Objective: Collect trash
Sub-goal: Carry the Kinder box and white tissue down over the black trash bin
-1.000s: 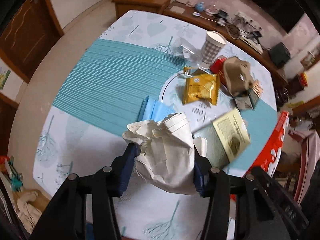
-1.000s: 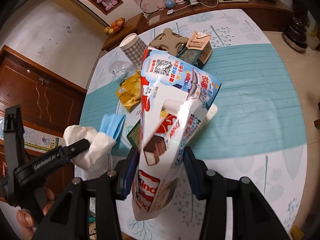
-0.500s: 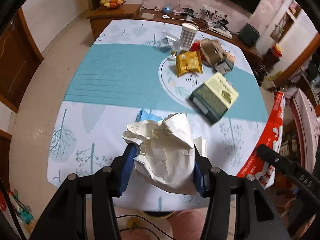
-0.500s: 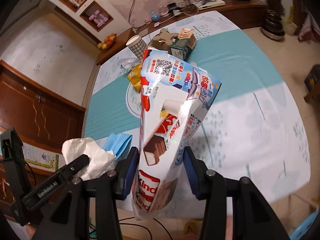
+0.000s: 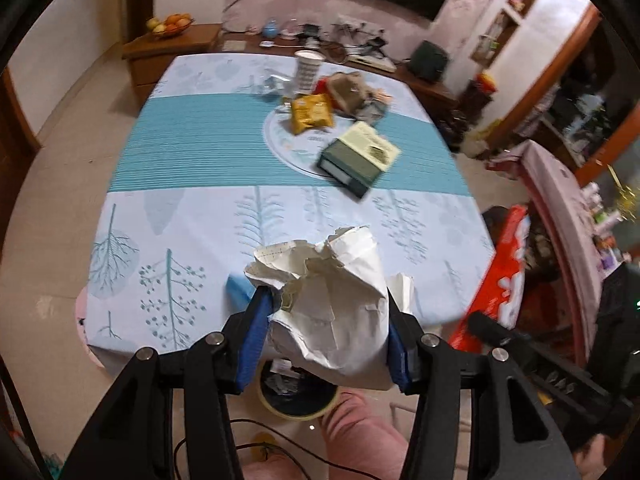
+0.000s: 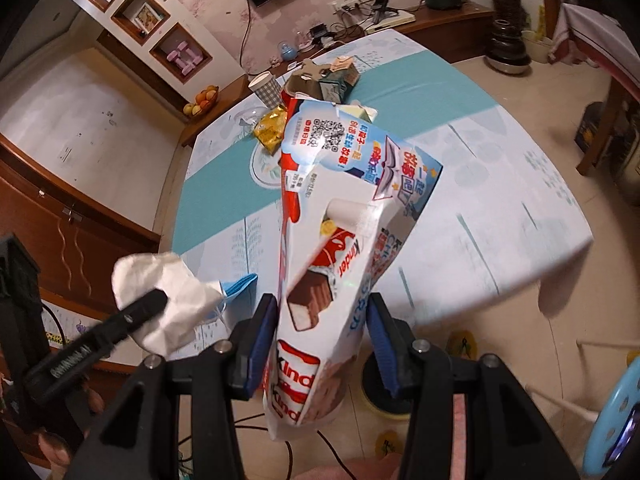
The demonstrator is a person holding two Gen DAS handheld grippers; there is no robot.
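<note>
Right claw (image 6: 322, 332) grips wrapper (image 6: 340, 240) — "Kinder" legible.

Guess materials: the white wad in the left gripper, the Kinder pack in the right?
White wad: matte paper, judging by sharp creases and a torn edge. Kinder pack: looks like glossy printed plastic film or coated card; the glare and soft folds don't settle which.

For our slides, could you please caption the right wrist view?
Right gripper holds a snack wrapper beyond the table edge.
</note>
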